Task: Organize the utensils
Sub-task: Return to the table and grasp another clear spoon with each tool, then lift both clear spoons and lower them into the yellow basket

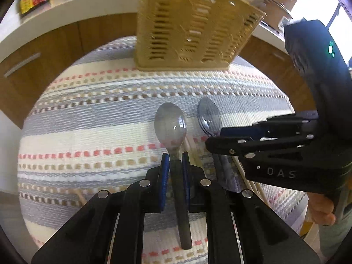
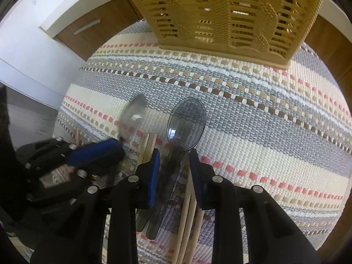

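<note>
**Two spoons at the fingers**

My left gripper point(image 1: 175, 161) pinches the neck of a grey spoon point(image 1: 170, 124) above the striped mat point(image 1: 88, 121). My right gripper point(image 2: 173, 162) sits narrowly parted around a translucent spoon point(image 2: 186, 125). The wicker basket point(image 1: 189, 28) stands ahead on the mat.
</note>
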Demonstrator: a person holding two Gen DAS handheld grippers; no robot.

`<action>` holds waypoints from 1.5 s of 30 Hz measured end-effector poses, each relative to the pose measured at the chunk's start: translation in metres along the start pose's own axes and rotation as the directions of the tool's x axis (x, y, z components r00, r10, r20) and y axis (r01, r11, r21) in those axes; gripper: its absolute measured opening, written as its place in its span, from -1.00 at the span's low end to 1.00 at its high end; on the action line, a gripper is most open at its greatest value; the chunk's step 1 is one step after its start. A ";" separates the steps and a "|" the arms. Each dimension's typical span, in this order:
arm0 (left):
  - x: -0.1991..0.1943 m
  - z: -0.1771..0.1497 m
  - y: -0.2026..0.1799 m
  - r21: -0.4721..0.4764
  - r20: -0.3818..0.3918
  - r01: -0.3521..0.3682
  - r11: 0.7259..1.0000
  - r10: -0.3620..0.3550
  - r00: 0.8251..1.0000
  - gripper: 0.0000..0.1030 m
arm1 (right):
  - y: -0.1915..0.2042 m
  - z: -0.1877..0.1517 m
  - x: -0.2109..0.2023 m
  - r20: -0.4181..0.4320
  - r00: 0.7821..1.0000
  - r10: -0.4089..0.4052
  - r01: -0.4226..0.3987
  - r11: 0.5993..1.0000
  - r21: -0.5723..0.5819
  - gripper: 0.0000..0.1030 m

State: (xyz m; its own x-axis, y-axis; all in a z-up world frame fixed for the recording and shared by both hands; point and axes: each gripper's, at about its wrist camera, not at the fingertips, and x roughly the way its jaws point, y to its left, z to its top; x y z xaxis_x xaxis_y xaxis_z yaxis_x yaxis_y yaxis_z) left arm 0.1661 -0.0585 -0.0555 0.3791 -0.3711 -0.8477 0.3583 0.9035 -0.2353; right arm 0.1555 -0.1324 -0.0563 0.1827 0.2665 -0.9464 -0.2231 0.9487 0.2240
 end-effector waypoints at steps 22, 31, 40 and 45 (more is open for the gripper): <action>-0.078 -0.012 0.015 -0.001 0.198 0.111 0.994 -0.108 0.974 -0.81 | -0.023 -0.029 -0.069 0.241 0.959 0.152 -0.143 0.988 -0.052 -0.80; -0.116 -0.008 -0.004 0.039 0.303 0.092 0.995 -0.100 0.948 -0.81 | -0.032 -0.041 -0.119 0.382 0.896 0.224 -0.196 0.974 -0.112 -0.80; -0.164 0.024 -0.023 0.077 0.464 0.047 0.996 -0.078 0.883 -0.81 | -0.017 -0.034 -0.181 0.585 0.781 0.219 -0.115 0.971 -0.209 -0.80; -0.188 0.049 -0.032 0.090 0.559 0.005 0.996 -0.055 0.827 -0.81 | -0.015 -0.021 -0.208 0.661 0.725 0.195 -0.069 0.975 -0.211 -0.80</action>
State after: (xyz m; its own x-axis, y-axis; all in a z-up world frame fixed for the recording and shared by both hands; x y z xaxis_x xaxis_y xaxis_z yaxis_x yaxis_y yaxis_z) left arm 0.1251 -0.0279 0.1345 0.7711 -0.4763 -0.4226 0.4354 0.8787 -0.1958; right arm 0.1011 -0.2057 0.1325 0.7215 0.4903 -0.4888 -0.4324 0.8705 0.2350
